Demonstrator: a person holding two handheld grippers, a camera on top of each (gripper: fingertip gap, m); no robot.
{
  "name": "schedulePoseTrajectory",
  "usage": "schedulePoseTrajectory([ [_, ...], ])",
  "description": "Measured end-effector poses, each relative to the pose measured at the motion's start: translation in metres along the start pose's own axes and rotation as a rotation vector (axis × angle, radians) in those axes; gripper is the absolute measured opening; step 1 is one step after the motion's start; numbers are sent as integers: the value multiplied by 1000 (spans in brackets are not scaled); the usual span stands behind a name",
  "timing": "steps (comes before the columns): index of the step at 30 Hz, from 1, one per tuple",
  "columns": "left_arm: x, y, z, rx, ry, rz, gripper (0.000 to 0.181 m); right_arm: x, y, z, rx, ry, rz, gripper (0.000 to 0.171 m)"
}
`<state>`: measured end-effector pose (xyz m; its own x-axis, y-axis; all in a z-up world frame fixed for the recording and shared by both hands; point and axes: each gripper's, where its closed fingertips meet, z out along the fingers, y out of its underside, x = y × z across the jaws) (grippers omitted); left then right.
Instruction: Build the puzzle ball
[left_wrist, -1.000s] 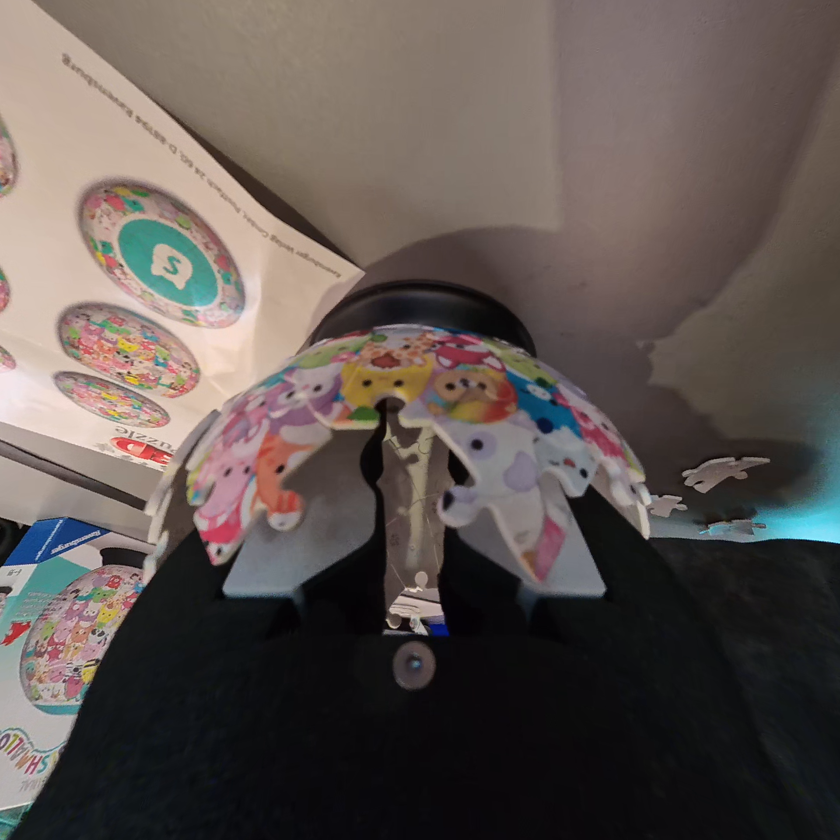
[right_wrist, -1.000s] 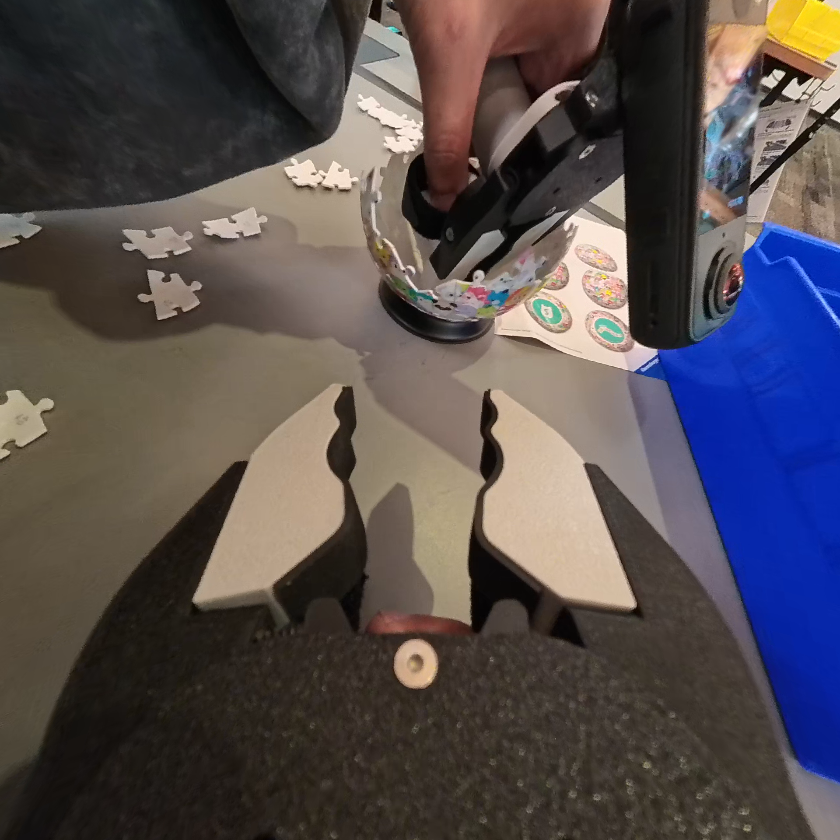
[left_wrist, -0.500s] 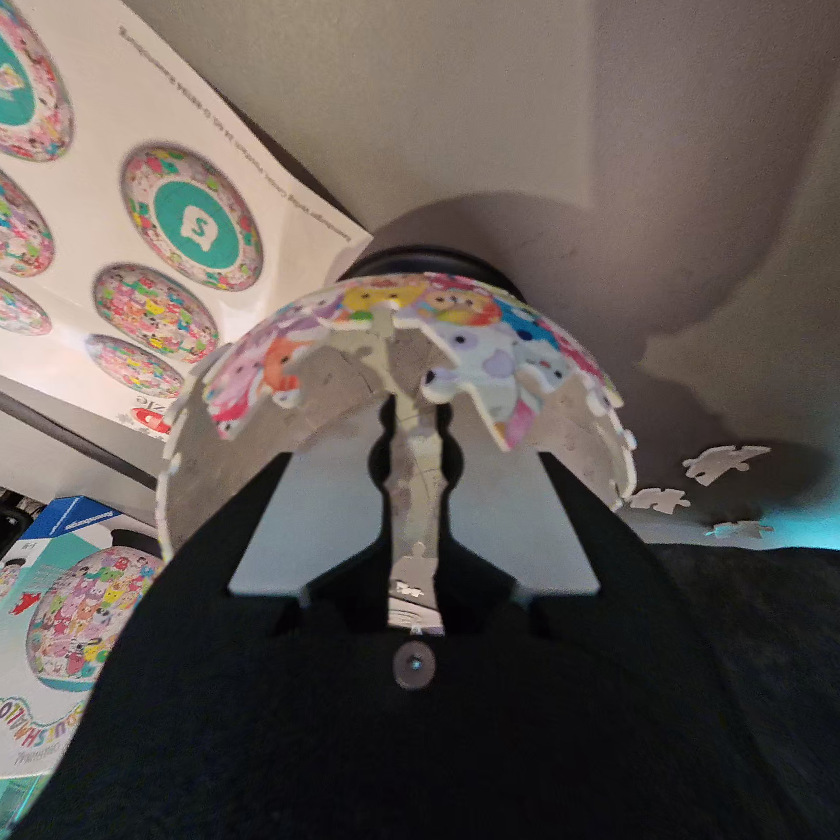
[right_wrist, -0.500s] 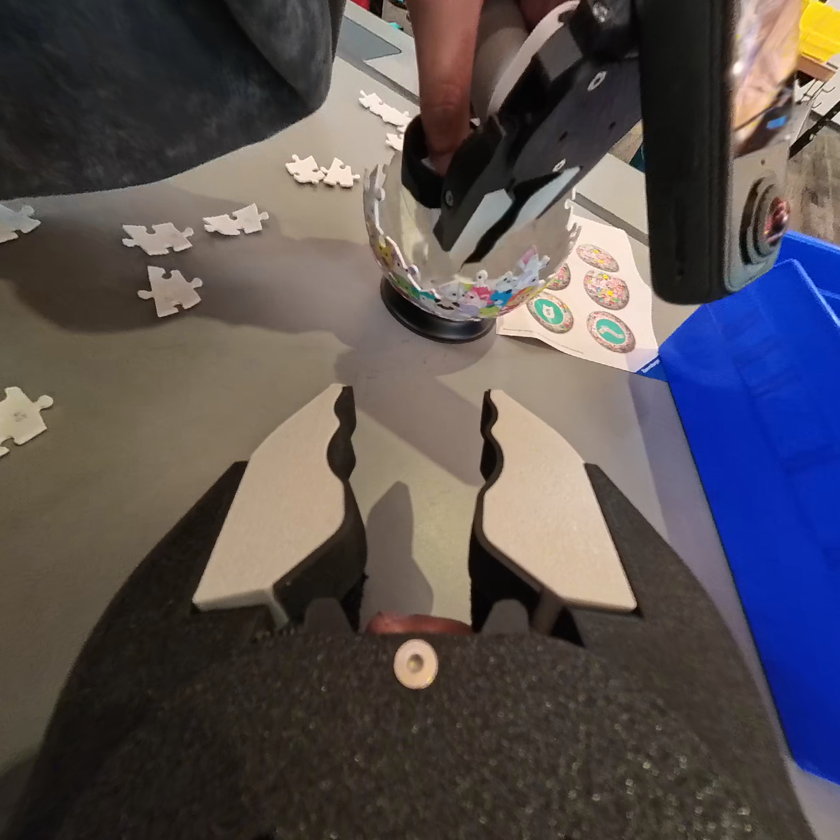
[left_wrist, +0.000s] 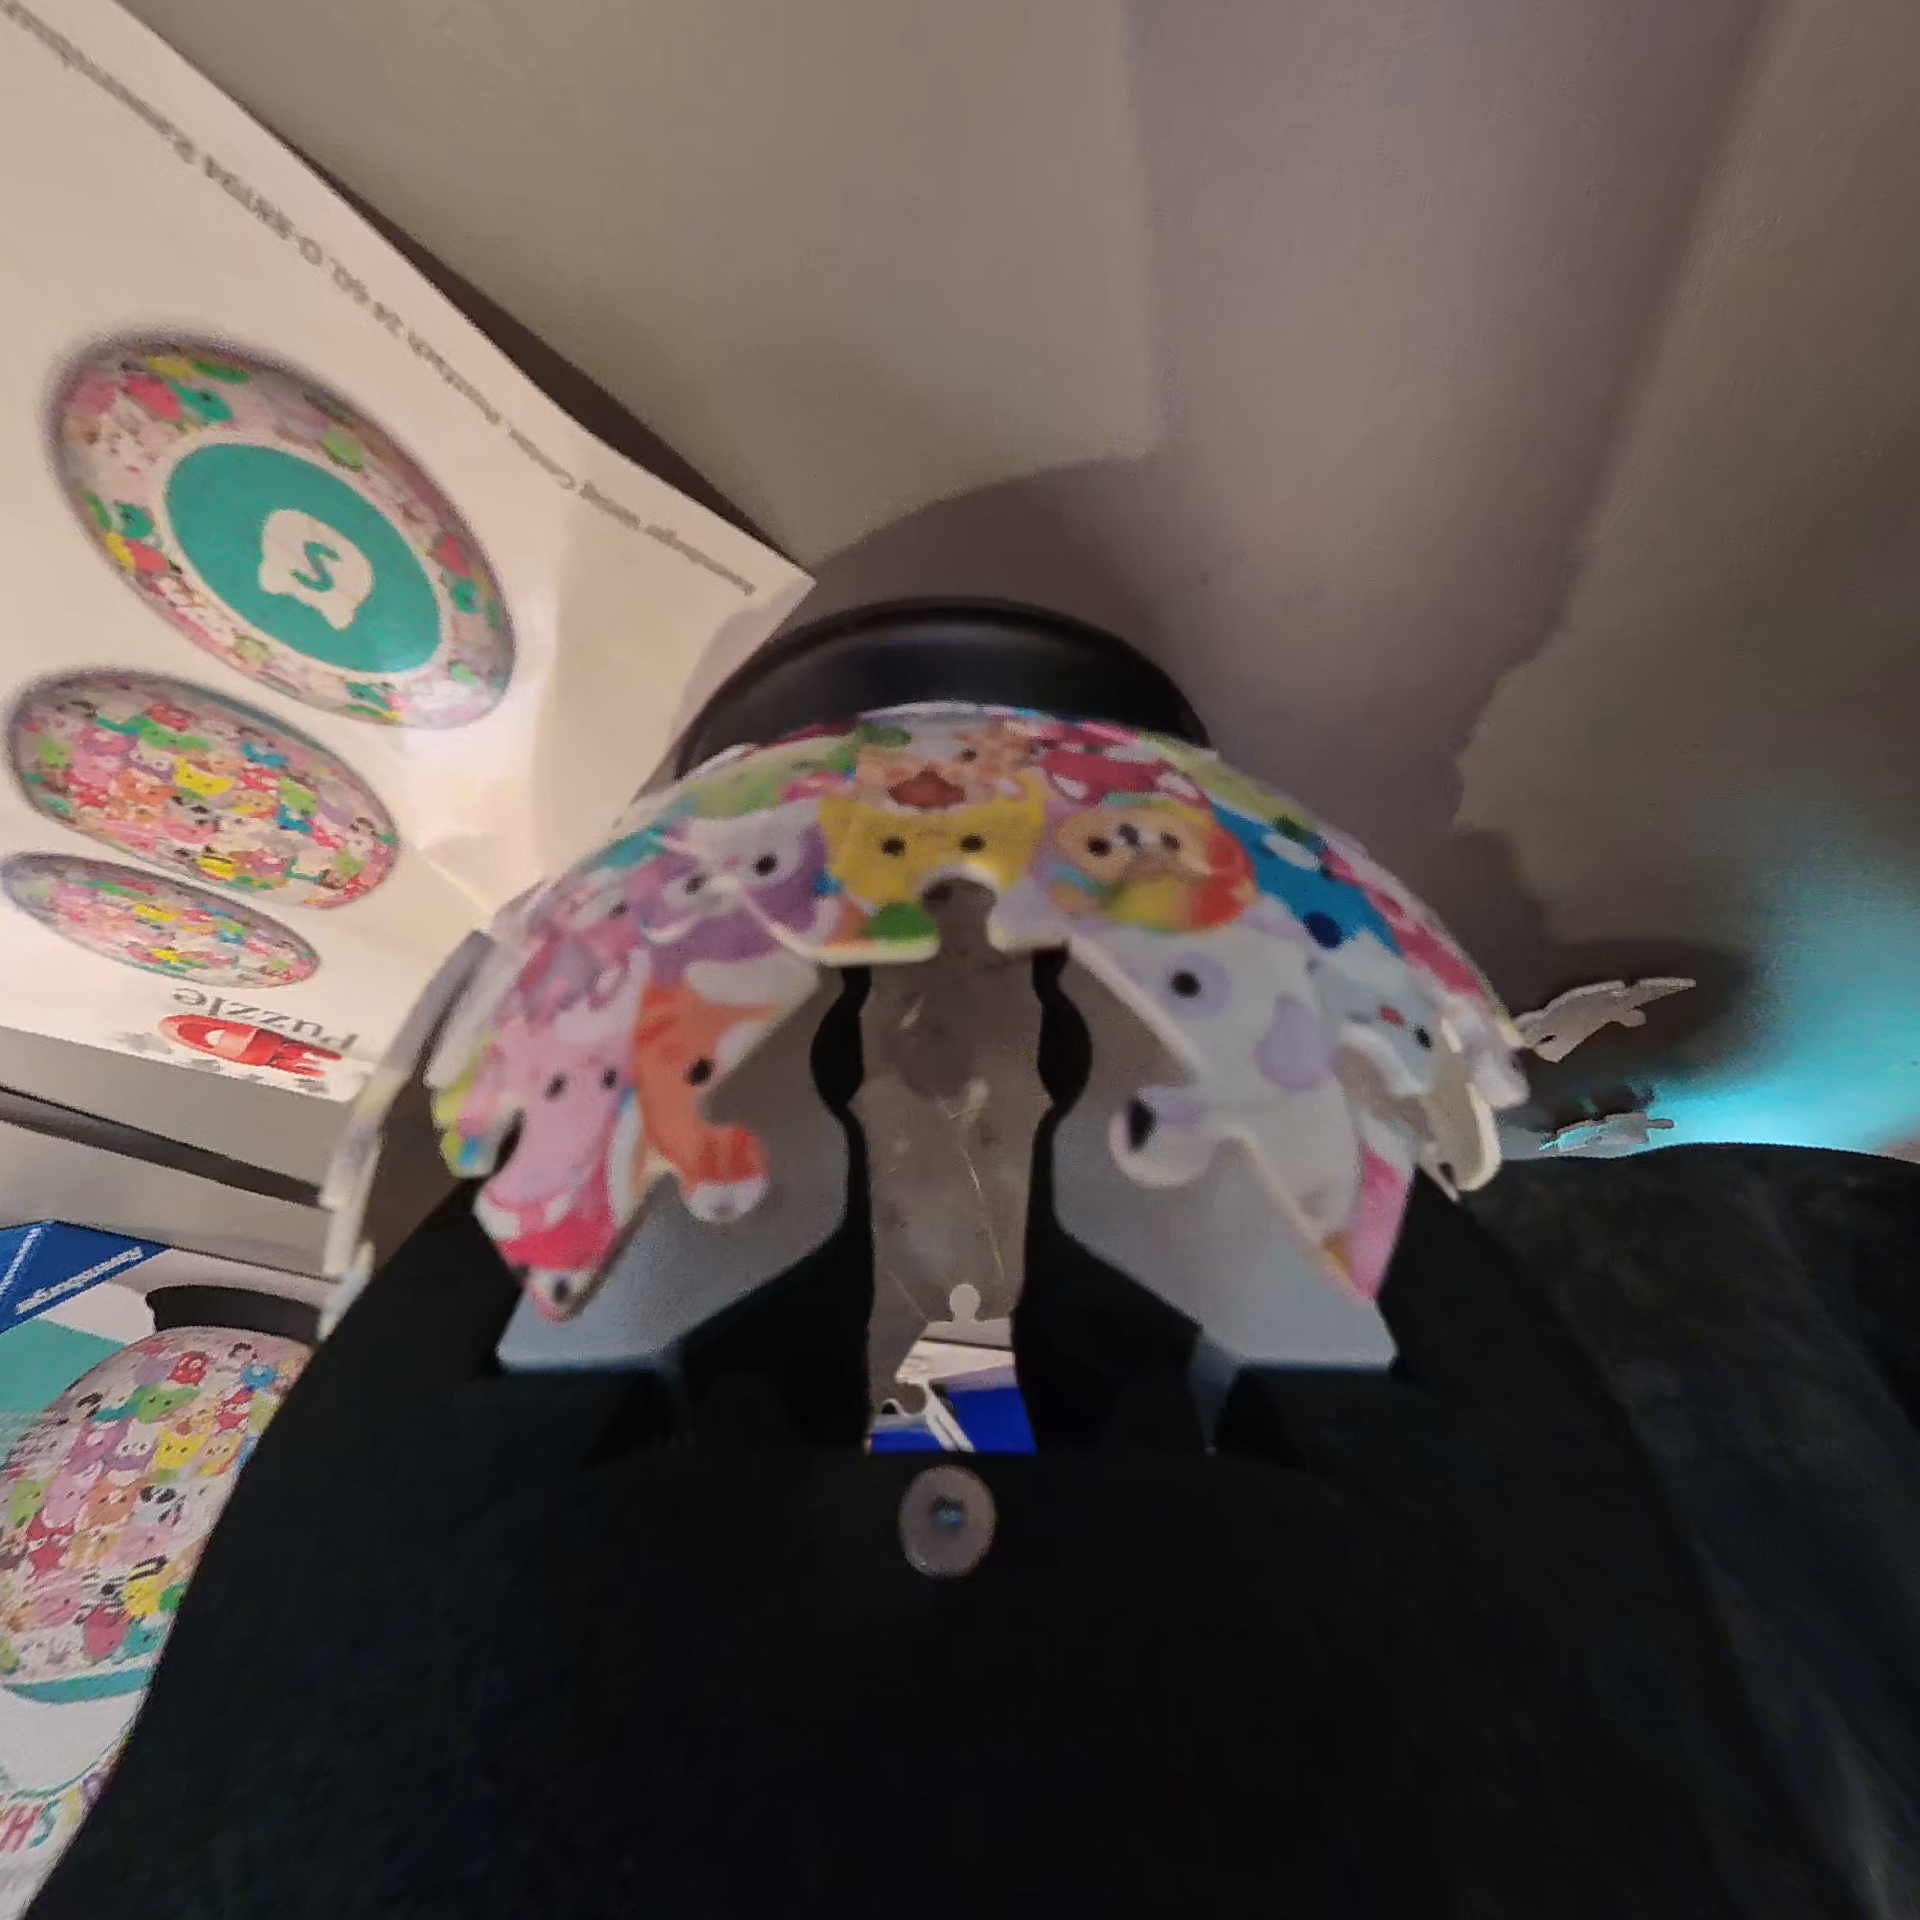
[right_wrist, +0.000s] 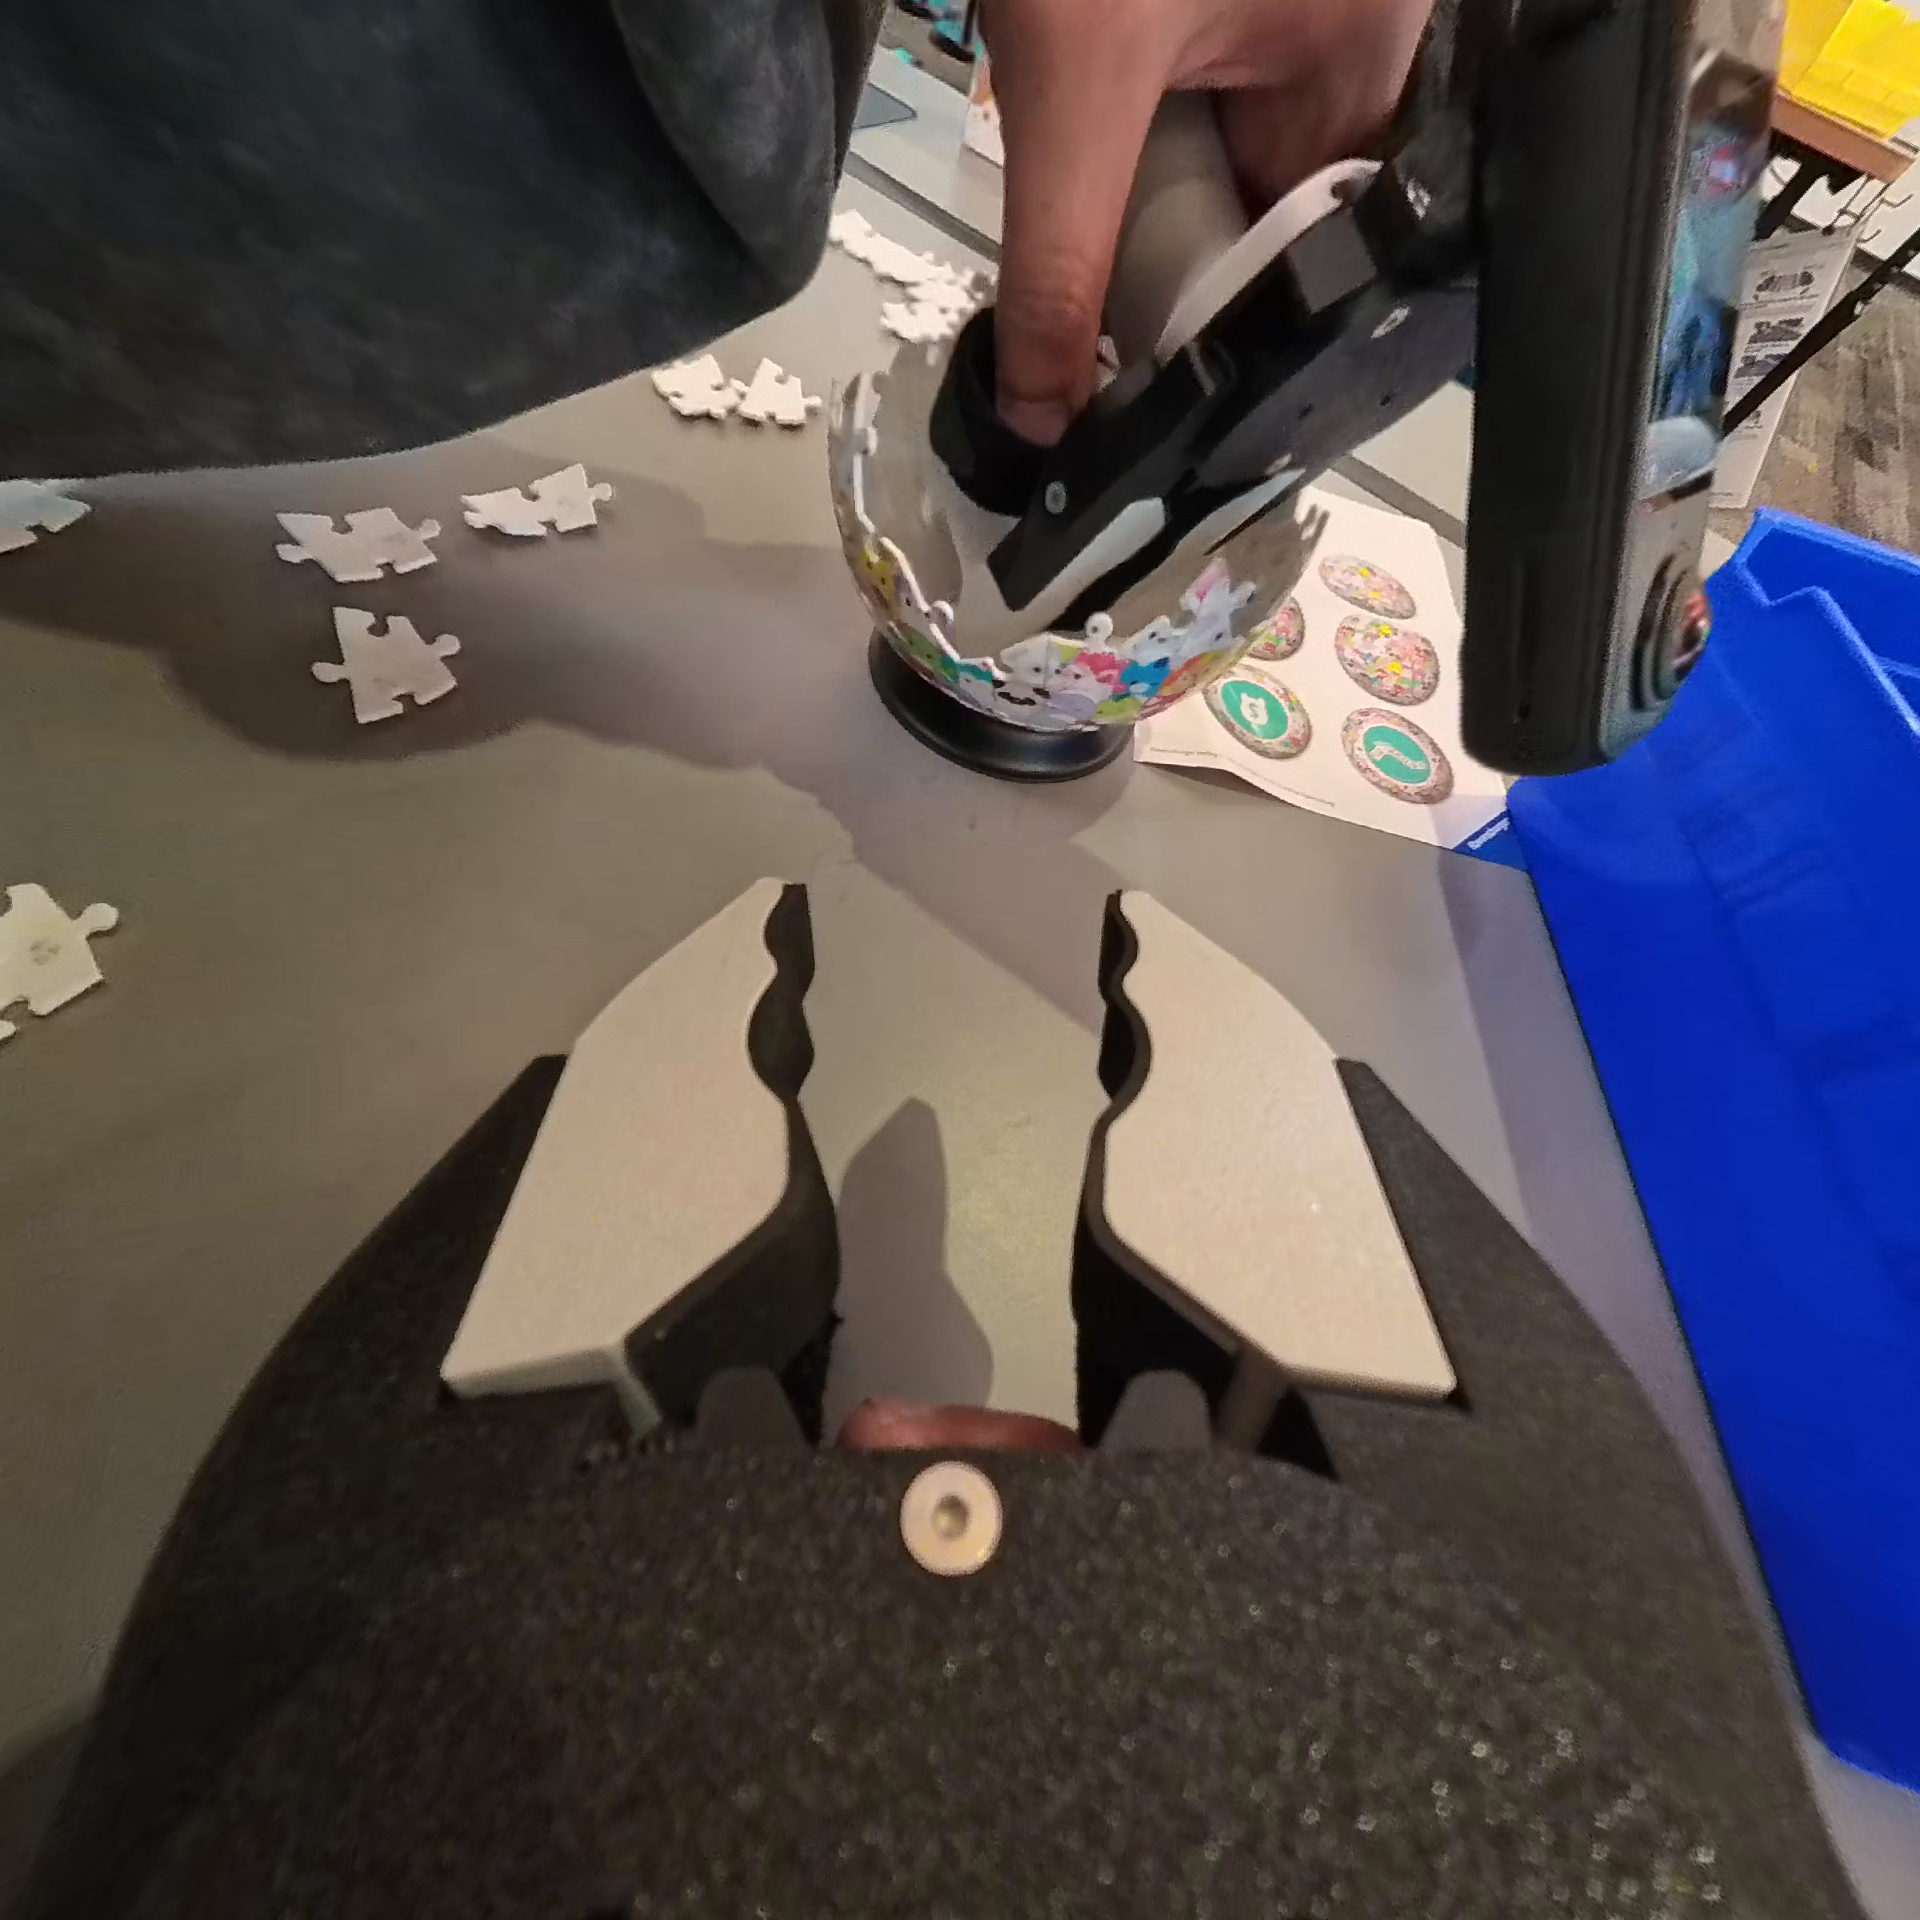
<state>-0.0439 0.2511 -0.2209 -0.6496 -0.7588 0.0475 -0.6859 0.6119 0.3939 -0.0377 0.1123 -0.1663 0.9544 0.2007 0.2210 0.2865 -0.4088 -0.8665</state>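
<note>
Right wrist view: my right claw (right_wrist: 954, 940) hangs spread and empty; ahead, one half-built puzzle ball (right_wrist: 1049, 675) on one black stand (right_wrist: 997, 743), left claw (right_wrist: 1023, 592) poking inside, grip unclear. Five loose pieces (right_wrist: 387, 662) front-left.

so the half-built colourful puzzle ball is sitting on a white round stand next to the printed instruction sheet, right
Not quite: the round stand is black, not white, as the right wrist view shows. The half-built colourful puzzle ball does sit on it, next to the printed instruction sheet.
</note>
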Motion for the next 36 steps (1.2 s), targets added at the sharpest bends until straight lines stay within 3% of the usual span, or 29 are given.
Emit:
schedulePoseTrajectory([
  [5, -2, 0, 1, -23, -26, 26, 89, 1, 1, 0, -2, 2, 1, 53],
  [8, -1, -1, 1, -28, -39, 45, 79, 1, 0, 0, -1, 0, 0, 53],
  [9, -1, -1, 1, -26, -44, 49, 20, 1, 0, 0, -1, 1, -1, 53],
  [24, -1, 0, 0, 21, -75, 37, 20, 1, 1, 0, -4, 1, -2, 53],
  [26, -1, 0, -3, 30, -78, 40, 0, 1, 1, 0, -3, 0, -1, 53],
  [30, 1, 1, -6, 40, -72, 31, 0, 0, 1, 0, -5, 0, -5, 53],
  [32, 0, 2, -6, 41, -79, 29, 7, 0, 0, 0, -3, 0, -6, 53],
  [34, -3, -1, -8, 65, -91, 23, 29, 0, 0, -1, -4, 0, -5, 53],
  [36, -2, -3, -8, 76, -77, 21, 38, 1, 1, 0, -5, 1, -5, 53],
])
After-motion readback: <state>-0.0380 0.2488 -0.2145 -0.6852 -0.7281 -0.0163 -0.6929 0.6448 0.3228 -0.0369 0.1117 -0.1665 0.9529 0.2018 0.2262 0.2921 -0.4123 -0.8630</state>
